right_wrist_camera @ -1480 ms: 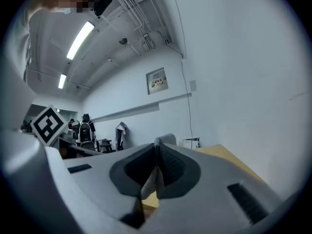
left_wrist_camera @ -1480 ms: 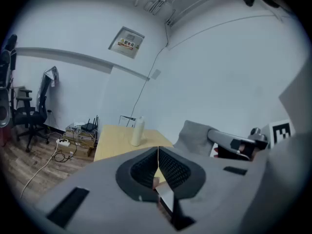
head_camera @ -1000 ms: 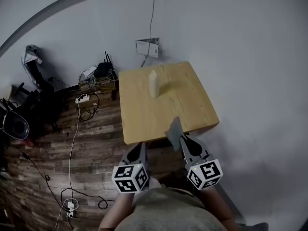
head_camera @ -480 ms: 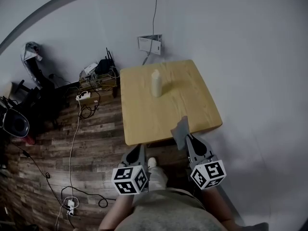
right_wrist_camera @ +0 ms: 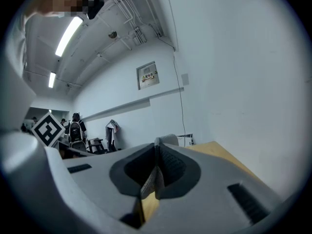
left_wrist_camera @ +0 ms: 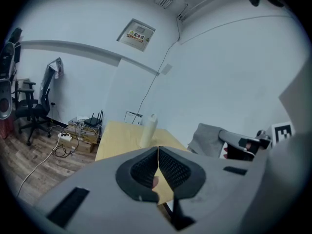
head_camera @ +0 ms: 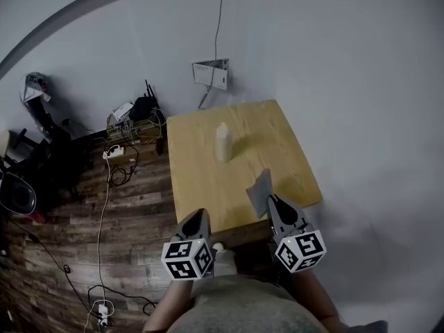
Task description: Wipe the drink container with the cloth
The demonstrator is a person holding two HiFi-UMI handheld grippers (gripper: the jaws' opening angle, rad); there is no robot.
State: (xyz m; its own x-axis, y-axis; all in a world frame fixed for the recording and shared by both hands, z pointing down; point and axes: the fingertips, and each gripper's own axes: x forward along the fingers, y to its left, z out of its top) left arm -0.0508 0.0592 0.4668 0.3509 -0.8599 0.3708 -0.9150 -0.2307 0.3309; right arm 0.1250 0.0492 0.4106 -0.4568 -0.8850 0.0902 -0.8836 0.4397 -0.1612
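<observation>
A pale drink container [head_camera: 223, 142] stands upright near the middle of the small wooden table [head_camera: 201, 179]; in the left gripper view the container [left_wrist_camera: 147, 129] rises beyond my jaws. My right gripper [head_camera: 272, 200] is shut on a grey cloth [head_camera: 260, 191] that hangs over the table's near right part. The cloth [right_wrist_camera: 155, 177] shows pinched between the right jaws, and the cloth [left_wrist_camera: 208, 139] also appears at the right of the left gripper view. My left gripper [head_camera: 200, 216] is shut with nothing in it, at the table's near edge.
A white wall runs behind and to the right of the table. Left of the table, on dark wood flooring, lie a router and power strips [head_camera: 132, 116] with trailing cables [head_camera: 104, 207]. An office chair [head_camera: 17, 193] stands at the far left. A wall bracket [head_camera: 211, 73] sits behind the table.
Both grippers have come forward toward the table; the cloth in the right gripper now hangs over the tabletop instead of before its near edge. The container has not moved.
</observation>
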